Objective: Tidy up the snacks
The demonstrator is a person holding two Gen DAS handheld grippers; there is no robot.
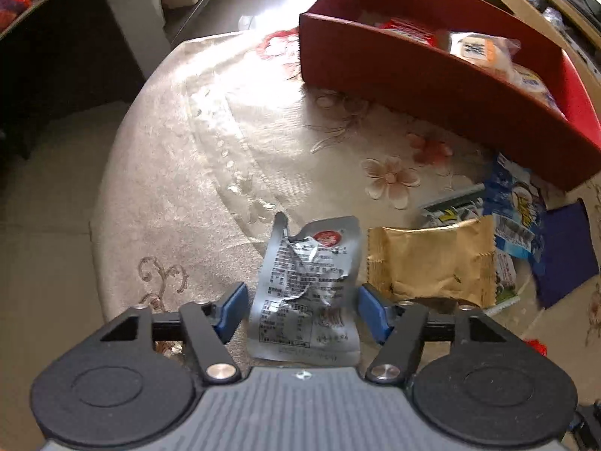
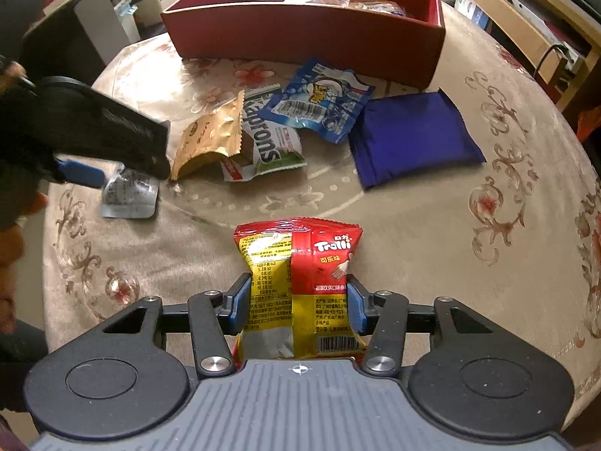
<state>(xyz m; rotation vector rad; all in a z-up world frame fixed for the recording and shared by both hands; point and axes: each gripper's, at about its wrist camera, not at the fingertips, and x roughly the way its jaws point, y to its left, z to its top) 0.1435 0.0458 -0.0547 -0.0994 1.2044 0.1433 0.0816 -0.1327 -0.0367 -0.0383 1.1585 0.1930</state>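
Note:
My left gripper (image 1: 302,310) is open, its blue pads on either side of a crumpled silver snack pouch (image 1: 306,293) that lies on the tablecloth; the pads do not press it. The pouch also shows in the right wrist view (image 2: 129,197) under the left gripper's body (image 2: 94,131). My right gripper (image 2: 298,306) is shut on a red and yellow Trolli bag (image 2: 300,282), its pads squeezing the bag's sides. A red box (image 1: 424,86), also in the right wrist view (image 2: 300,37), stands at the back with several snacks inside.
On the round floral tablecloth (image 2: 432,233) lie a gold packet (image 2: 208,139), a Kaprons packet (image 2: 263,143), a blue and white packet (image 2: 323,101) and a dark blue packet (image 2: 409,135), all in front of the box. The table edge curves at the left (image 1: 112,173).

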